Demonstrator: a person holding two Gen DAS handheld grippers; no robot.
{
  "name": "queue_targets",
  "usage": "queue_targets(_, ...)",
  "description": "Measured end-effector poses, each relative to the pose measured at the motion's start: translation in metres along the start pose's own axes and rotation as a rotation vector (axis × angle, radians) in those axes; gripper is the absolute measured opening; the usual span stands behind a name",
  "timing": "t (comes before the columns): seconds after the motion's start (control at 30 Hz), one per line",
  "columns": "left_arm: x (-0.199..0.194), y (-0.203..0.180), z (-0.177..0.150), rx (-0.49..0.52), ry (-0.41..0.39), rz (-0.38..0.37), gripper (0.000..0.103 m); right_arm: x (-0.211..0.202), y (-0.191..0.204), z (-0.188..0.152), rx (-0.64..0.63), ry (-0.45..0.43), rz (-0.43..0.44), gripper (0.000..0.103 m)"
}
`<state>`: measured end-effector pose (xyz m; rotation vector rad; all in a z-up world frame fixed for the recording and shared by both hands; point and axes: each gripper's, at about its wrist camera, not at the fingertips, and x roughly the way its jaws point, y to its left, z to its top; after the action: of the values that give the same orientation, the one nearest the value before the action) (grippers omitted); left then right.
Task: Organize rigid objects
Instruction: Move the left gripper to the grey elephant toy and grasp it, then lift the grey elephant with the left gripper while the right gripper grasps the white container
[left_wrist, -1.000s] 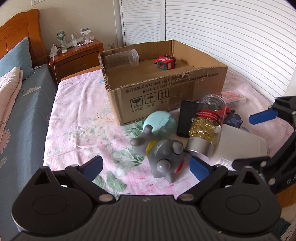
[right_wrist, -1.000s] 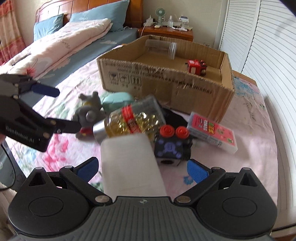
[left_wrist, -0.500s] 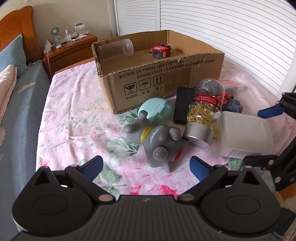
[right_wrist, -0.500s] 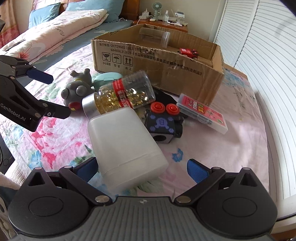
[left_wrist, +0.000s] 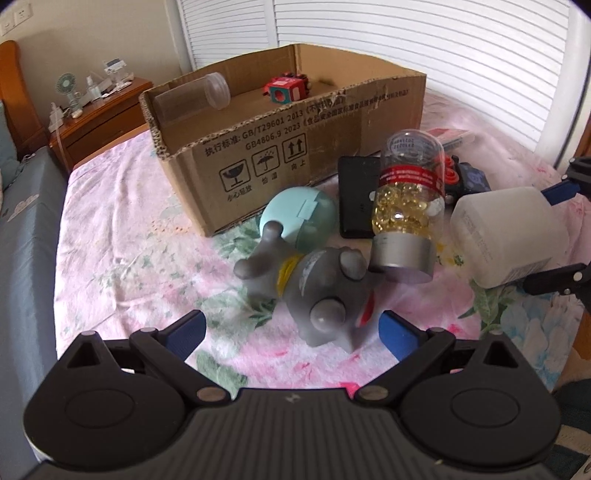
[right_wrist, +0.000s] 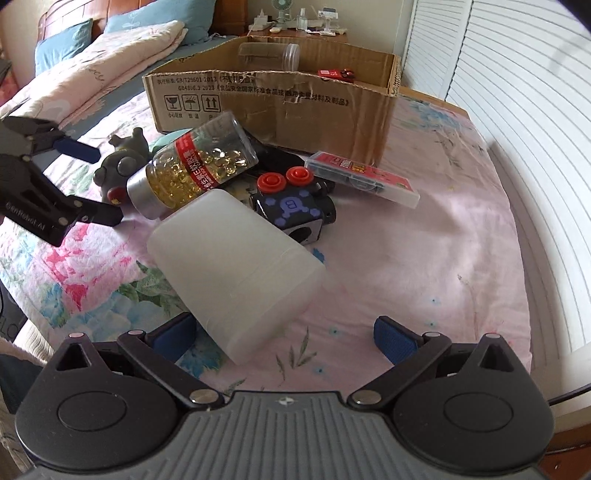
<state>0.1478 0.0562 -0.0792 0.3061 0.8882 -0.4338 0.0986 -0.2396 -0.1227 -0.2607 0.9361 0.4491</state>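
Both claws stood open. The right claw (right_wrist: 284, 338) straddled the near end of the white jug (right_wrist: 236, 273), lying on the bed (right_wrist: 424, 266), not yet clamped. The left claw (left_wrist: 291, 332) was empty, at the grey toy (left_wrist: 317, 291). Box (left_wrist: 295, 158) at the far side already held a clear jar (left_wrist: 192, 98) and a red cube (left_wrist: 286, 90).

Risks: the smooth, wide jug could squirt out of the pads. Lifting it might nudge the pill bottle (right_wrist: 195, 166) leaning beside it, so it rolls.

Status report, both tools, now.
Left tool open over grey toy. Right tool open around white bottle, not clamped. Capsule jar leans against the bottle.
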Motion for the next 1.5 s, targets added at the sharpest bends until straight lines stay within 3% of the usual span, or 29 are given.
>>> queue_targets(0.23,0.013,0.011,0.011,0.032,-0.018,-0.066,0.099,-0.001,-0.001,-0.005,-0.008,-0.039,0.006,0.103)
queue_targets(0.43,0.013,-0.003,0.016,0.143,-0.038,-0.106,0.098,-0.001,-0.001,-0.005,-0.004,-0.044,0.003,0.103)
queue_targets(0.6,0.006,-0.011,0.012,0.16,-0.029,-0.121,0.093,-0.001,-0.001,-0.005,-0.007,-0.048,0.006,0.103)
queue_targets(0.77,-0.003,-0.007,0.008,0.108,-0.026,-0.096,0.074,-0.001,-0.005,-0.006,0.0,-0.044,0.0,0.103)
queue_targets(0.87,-0.006,0.0,0.006,0.051,-0.022,-0.11,0.074,-0.001,-0.014,-0.006,0.041,-0.041,-0.03,0.103)
queue_targets(1.1,-0.017,-0.005,-0.005,0.034,-0.007,-0.104,0.074,-0.007,-0.03,-0.01,0.122,-0.022,-0.101,0.103)
queue_targets(1.5,-0.021,-0.007,-0.01,0.033,-0.019,-0.088,0.075,-0.008,0.001,0.02,0.098,-0.046,0.074,0.103)
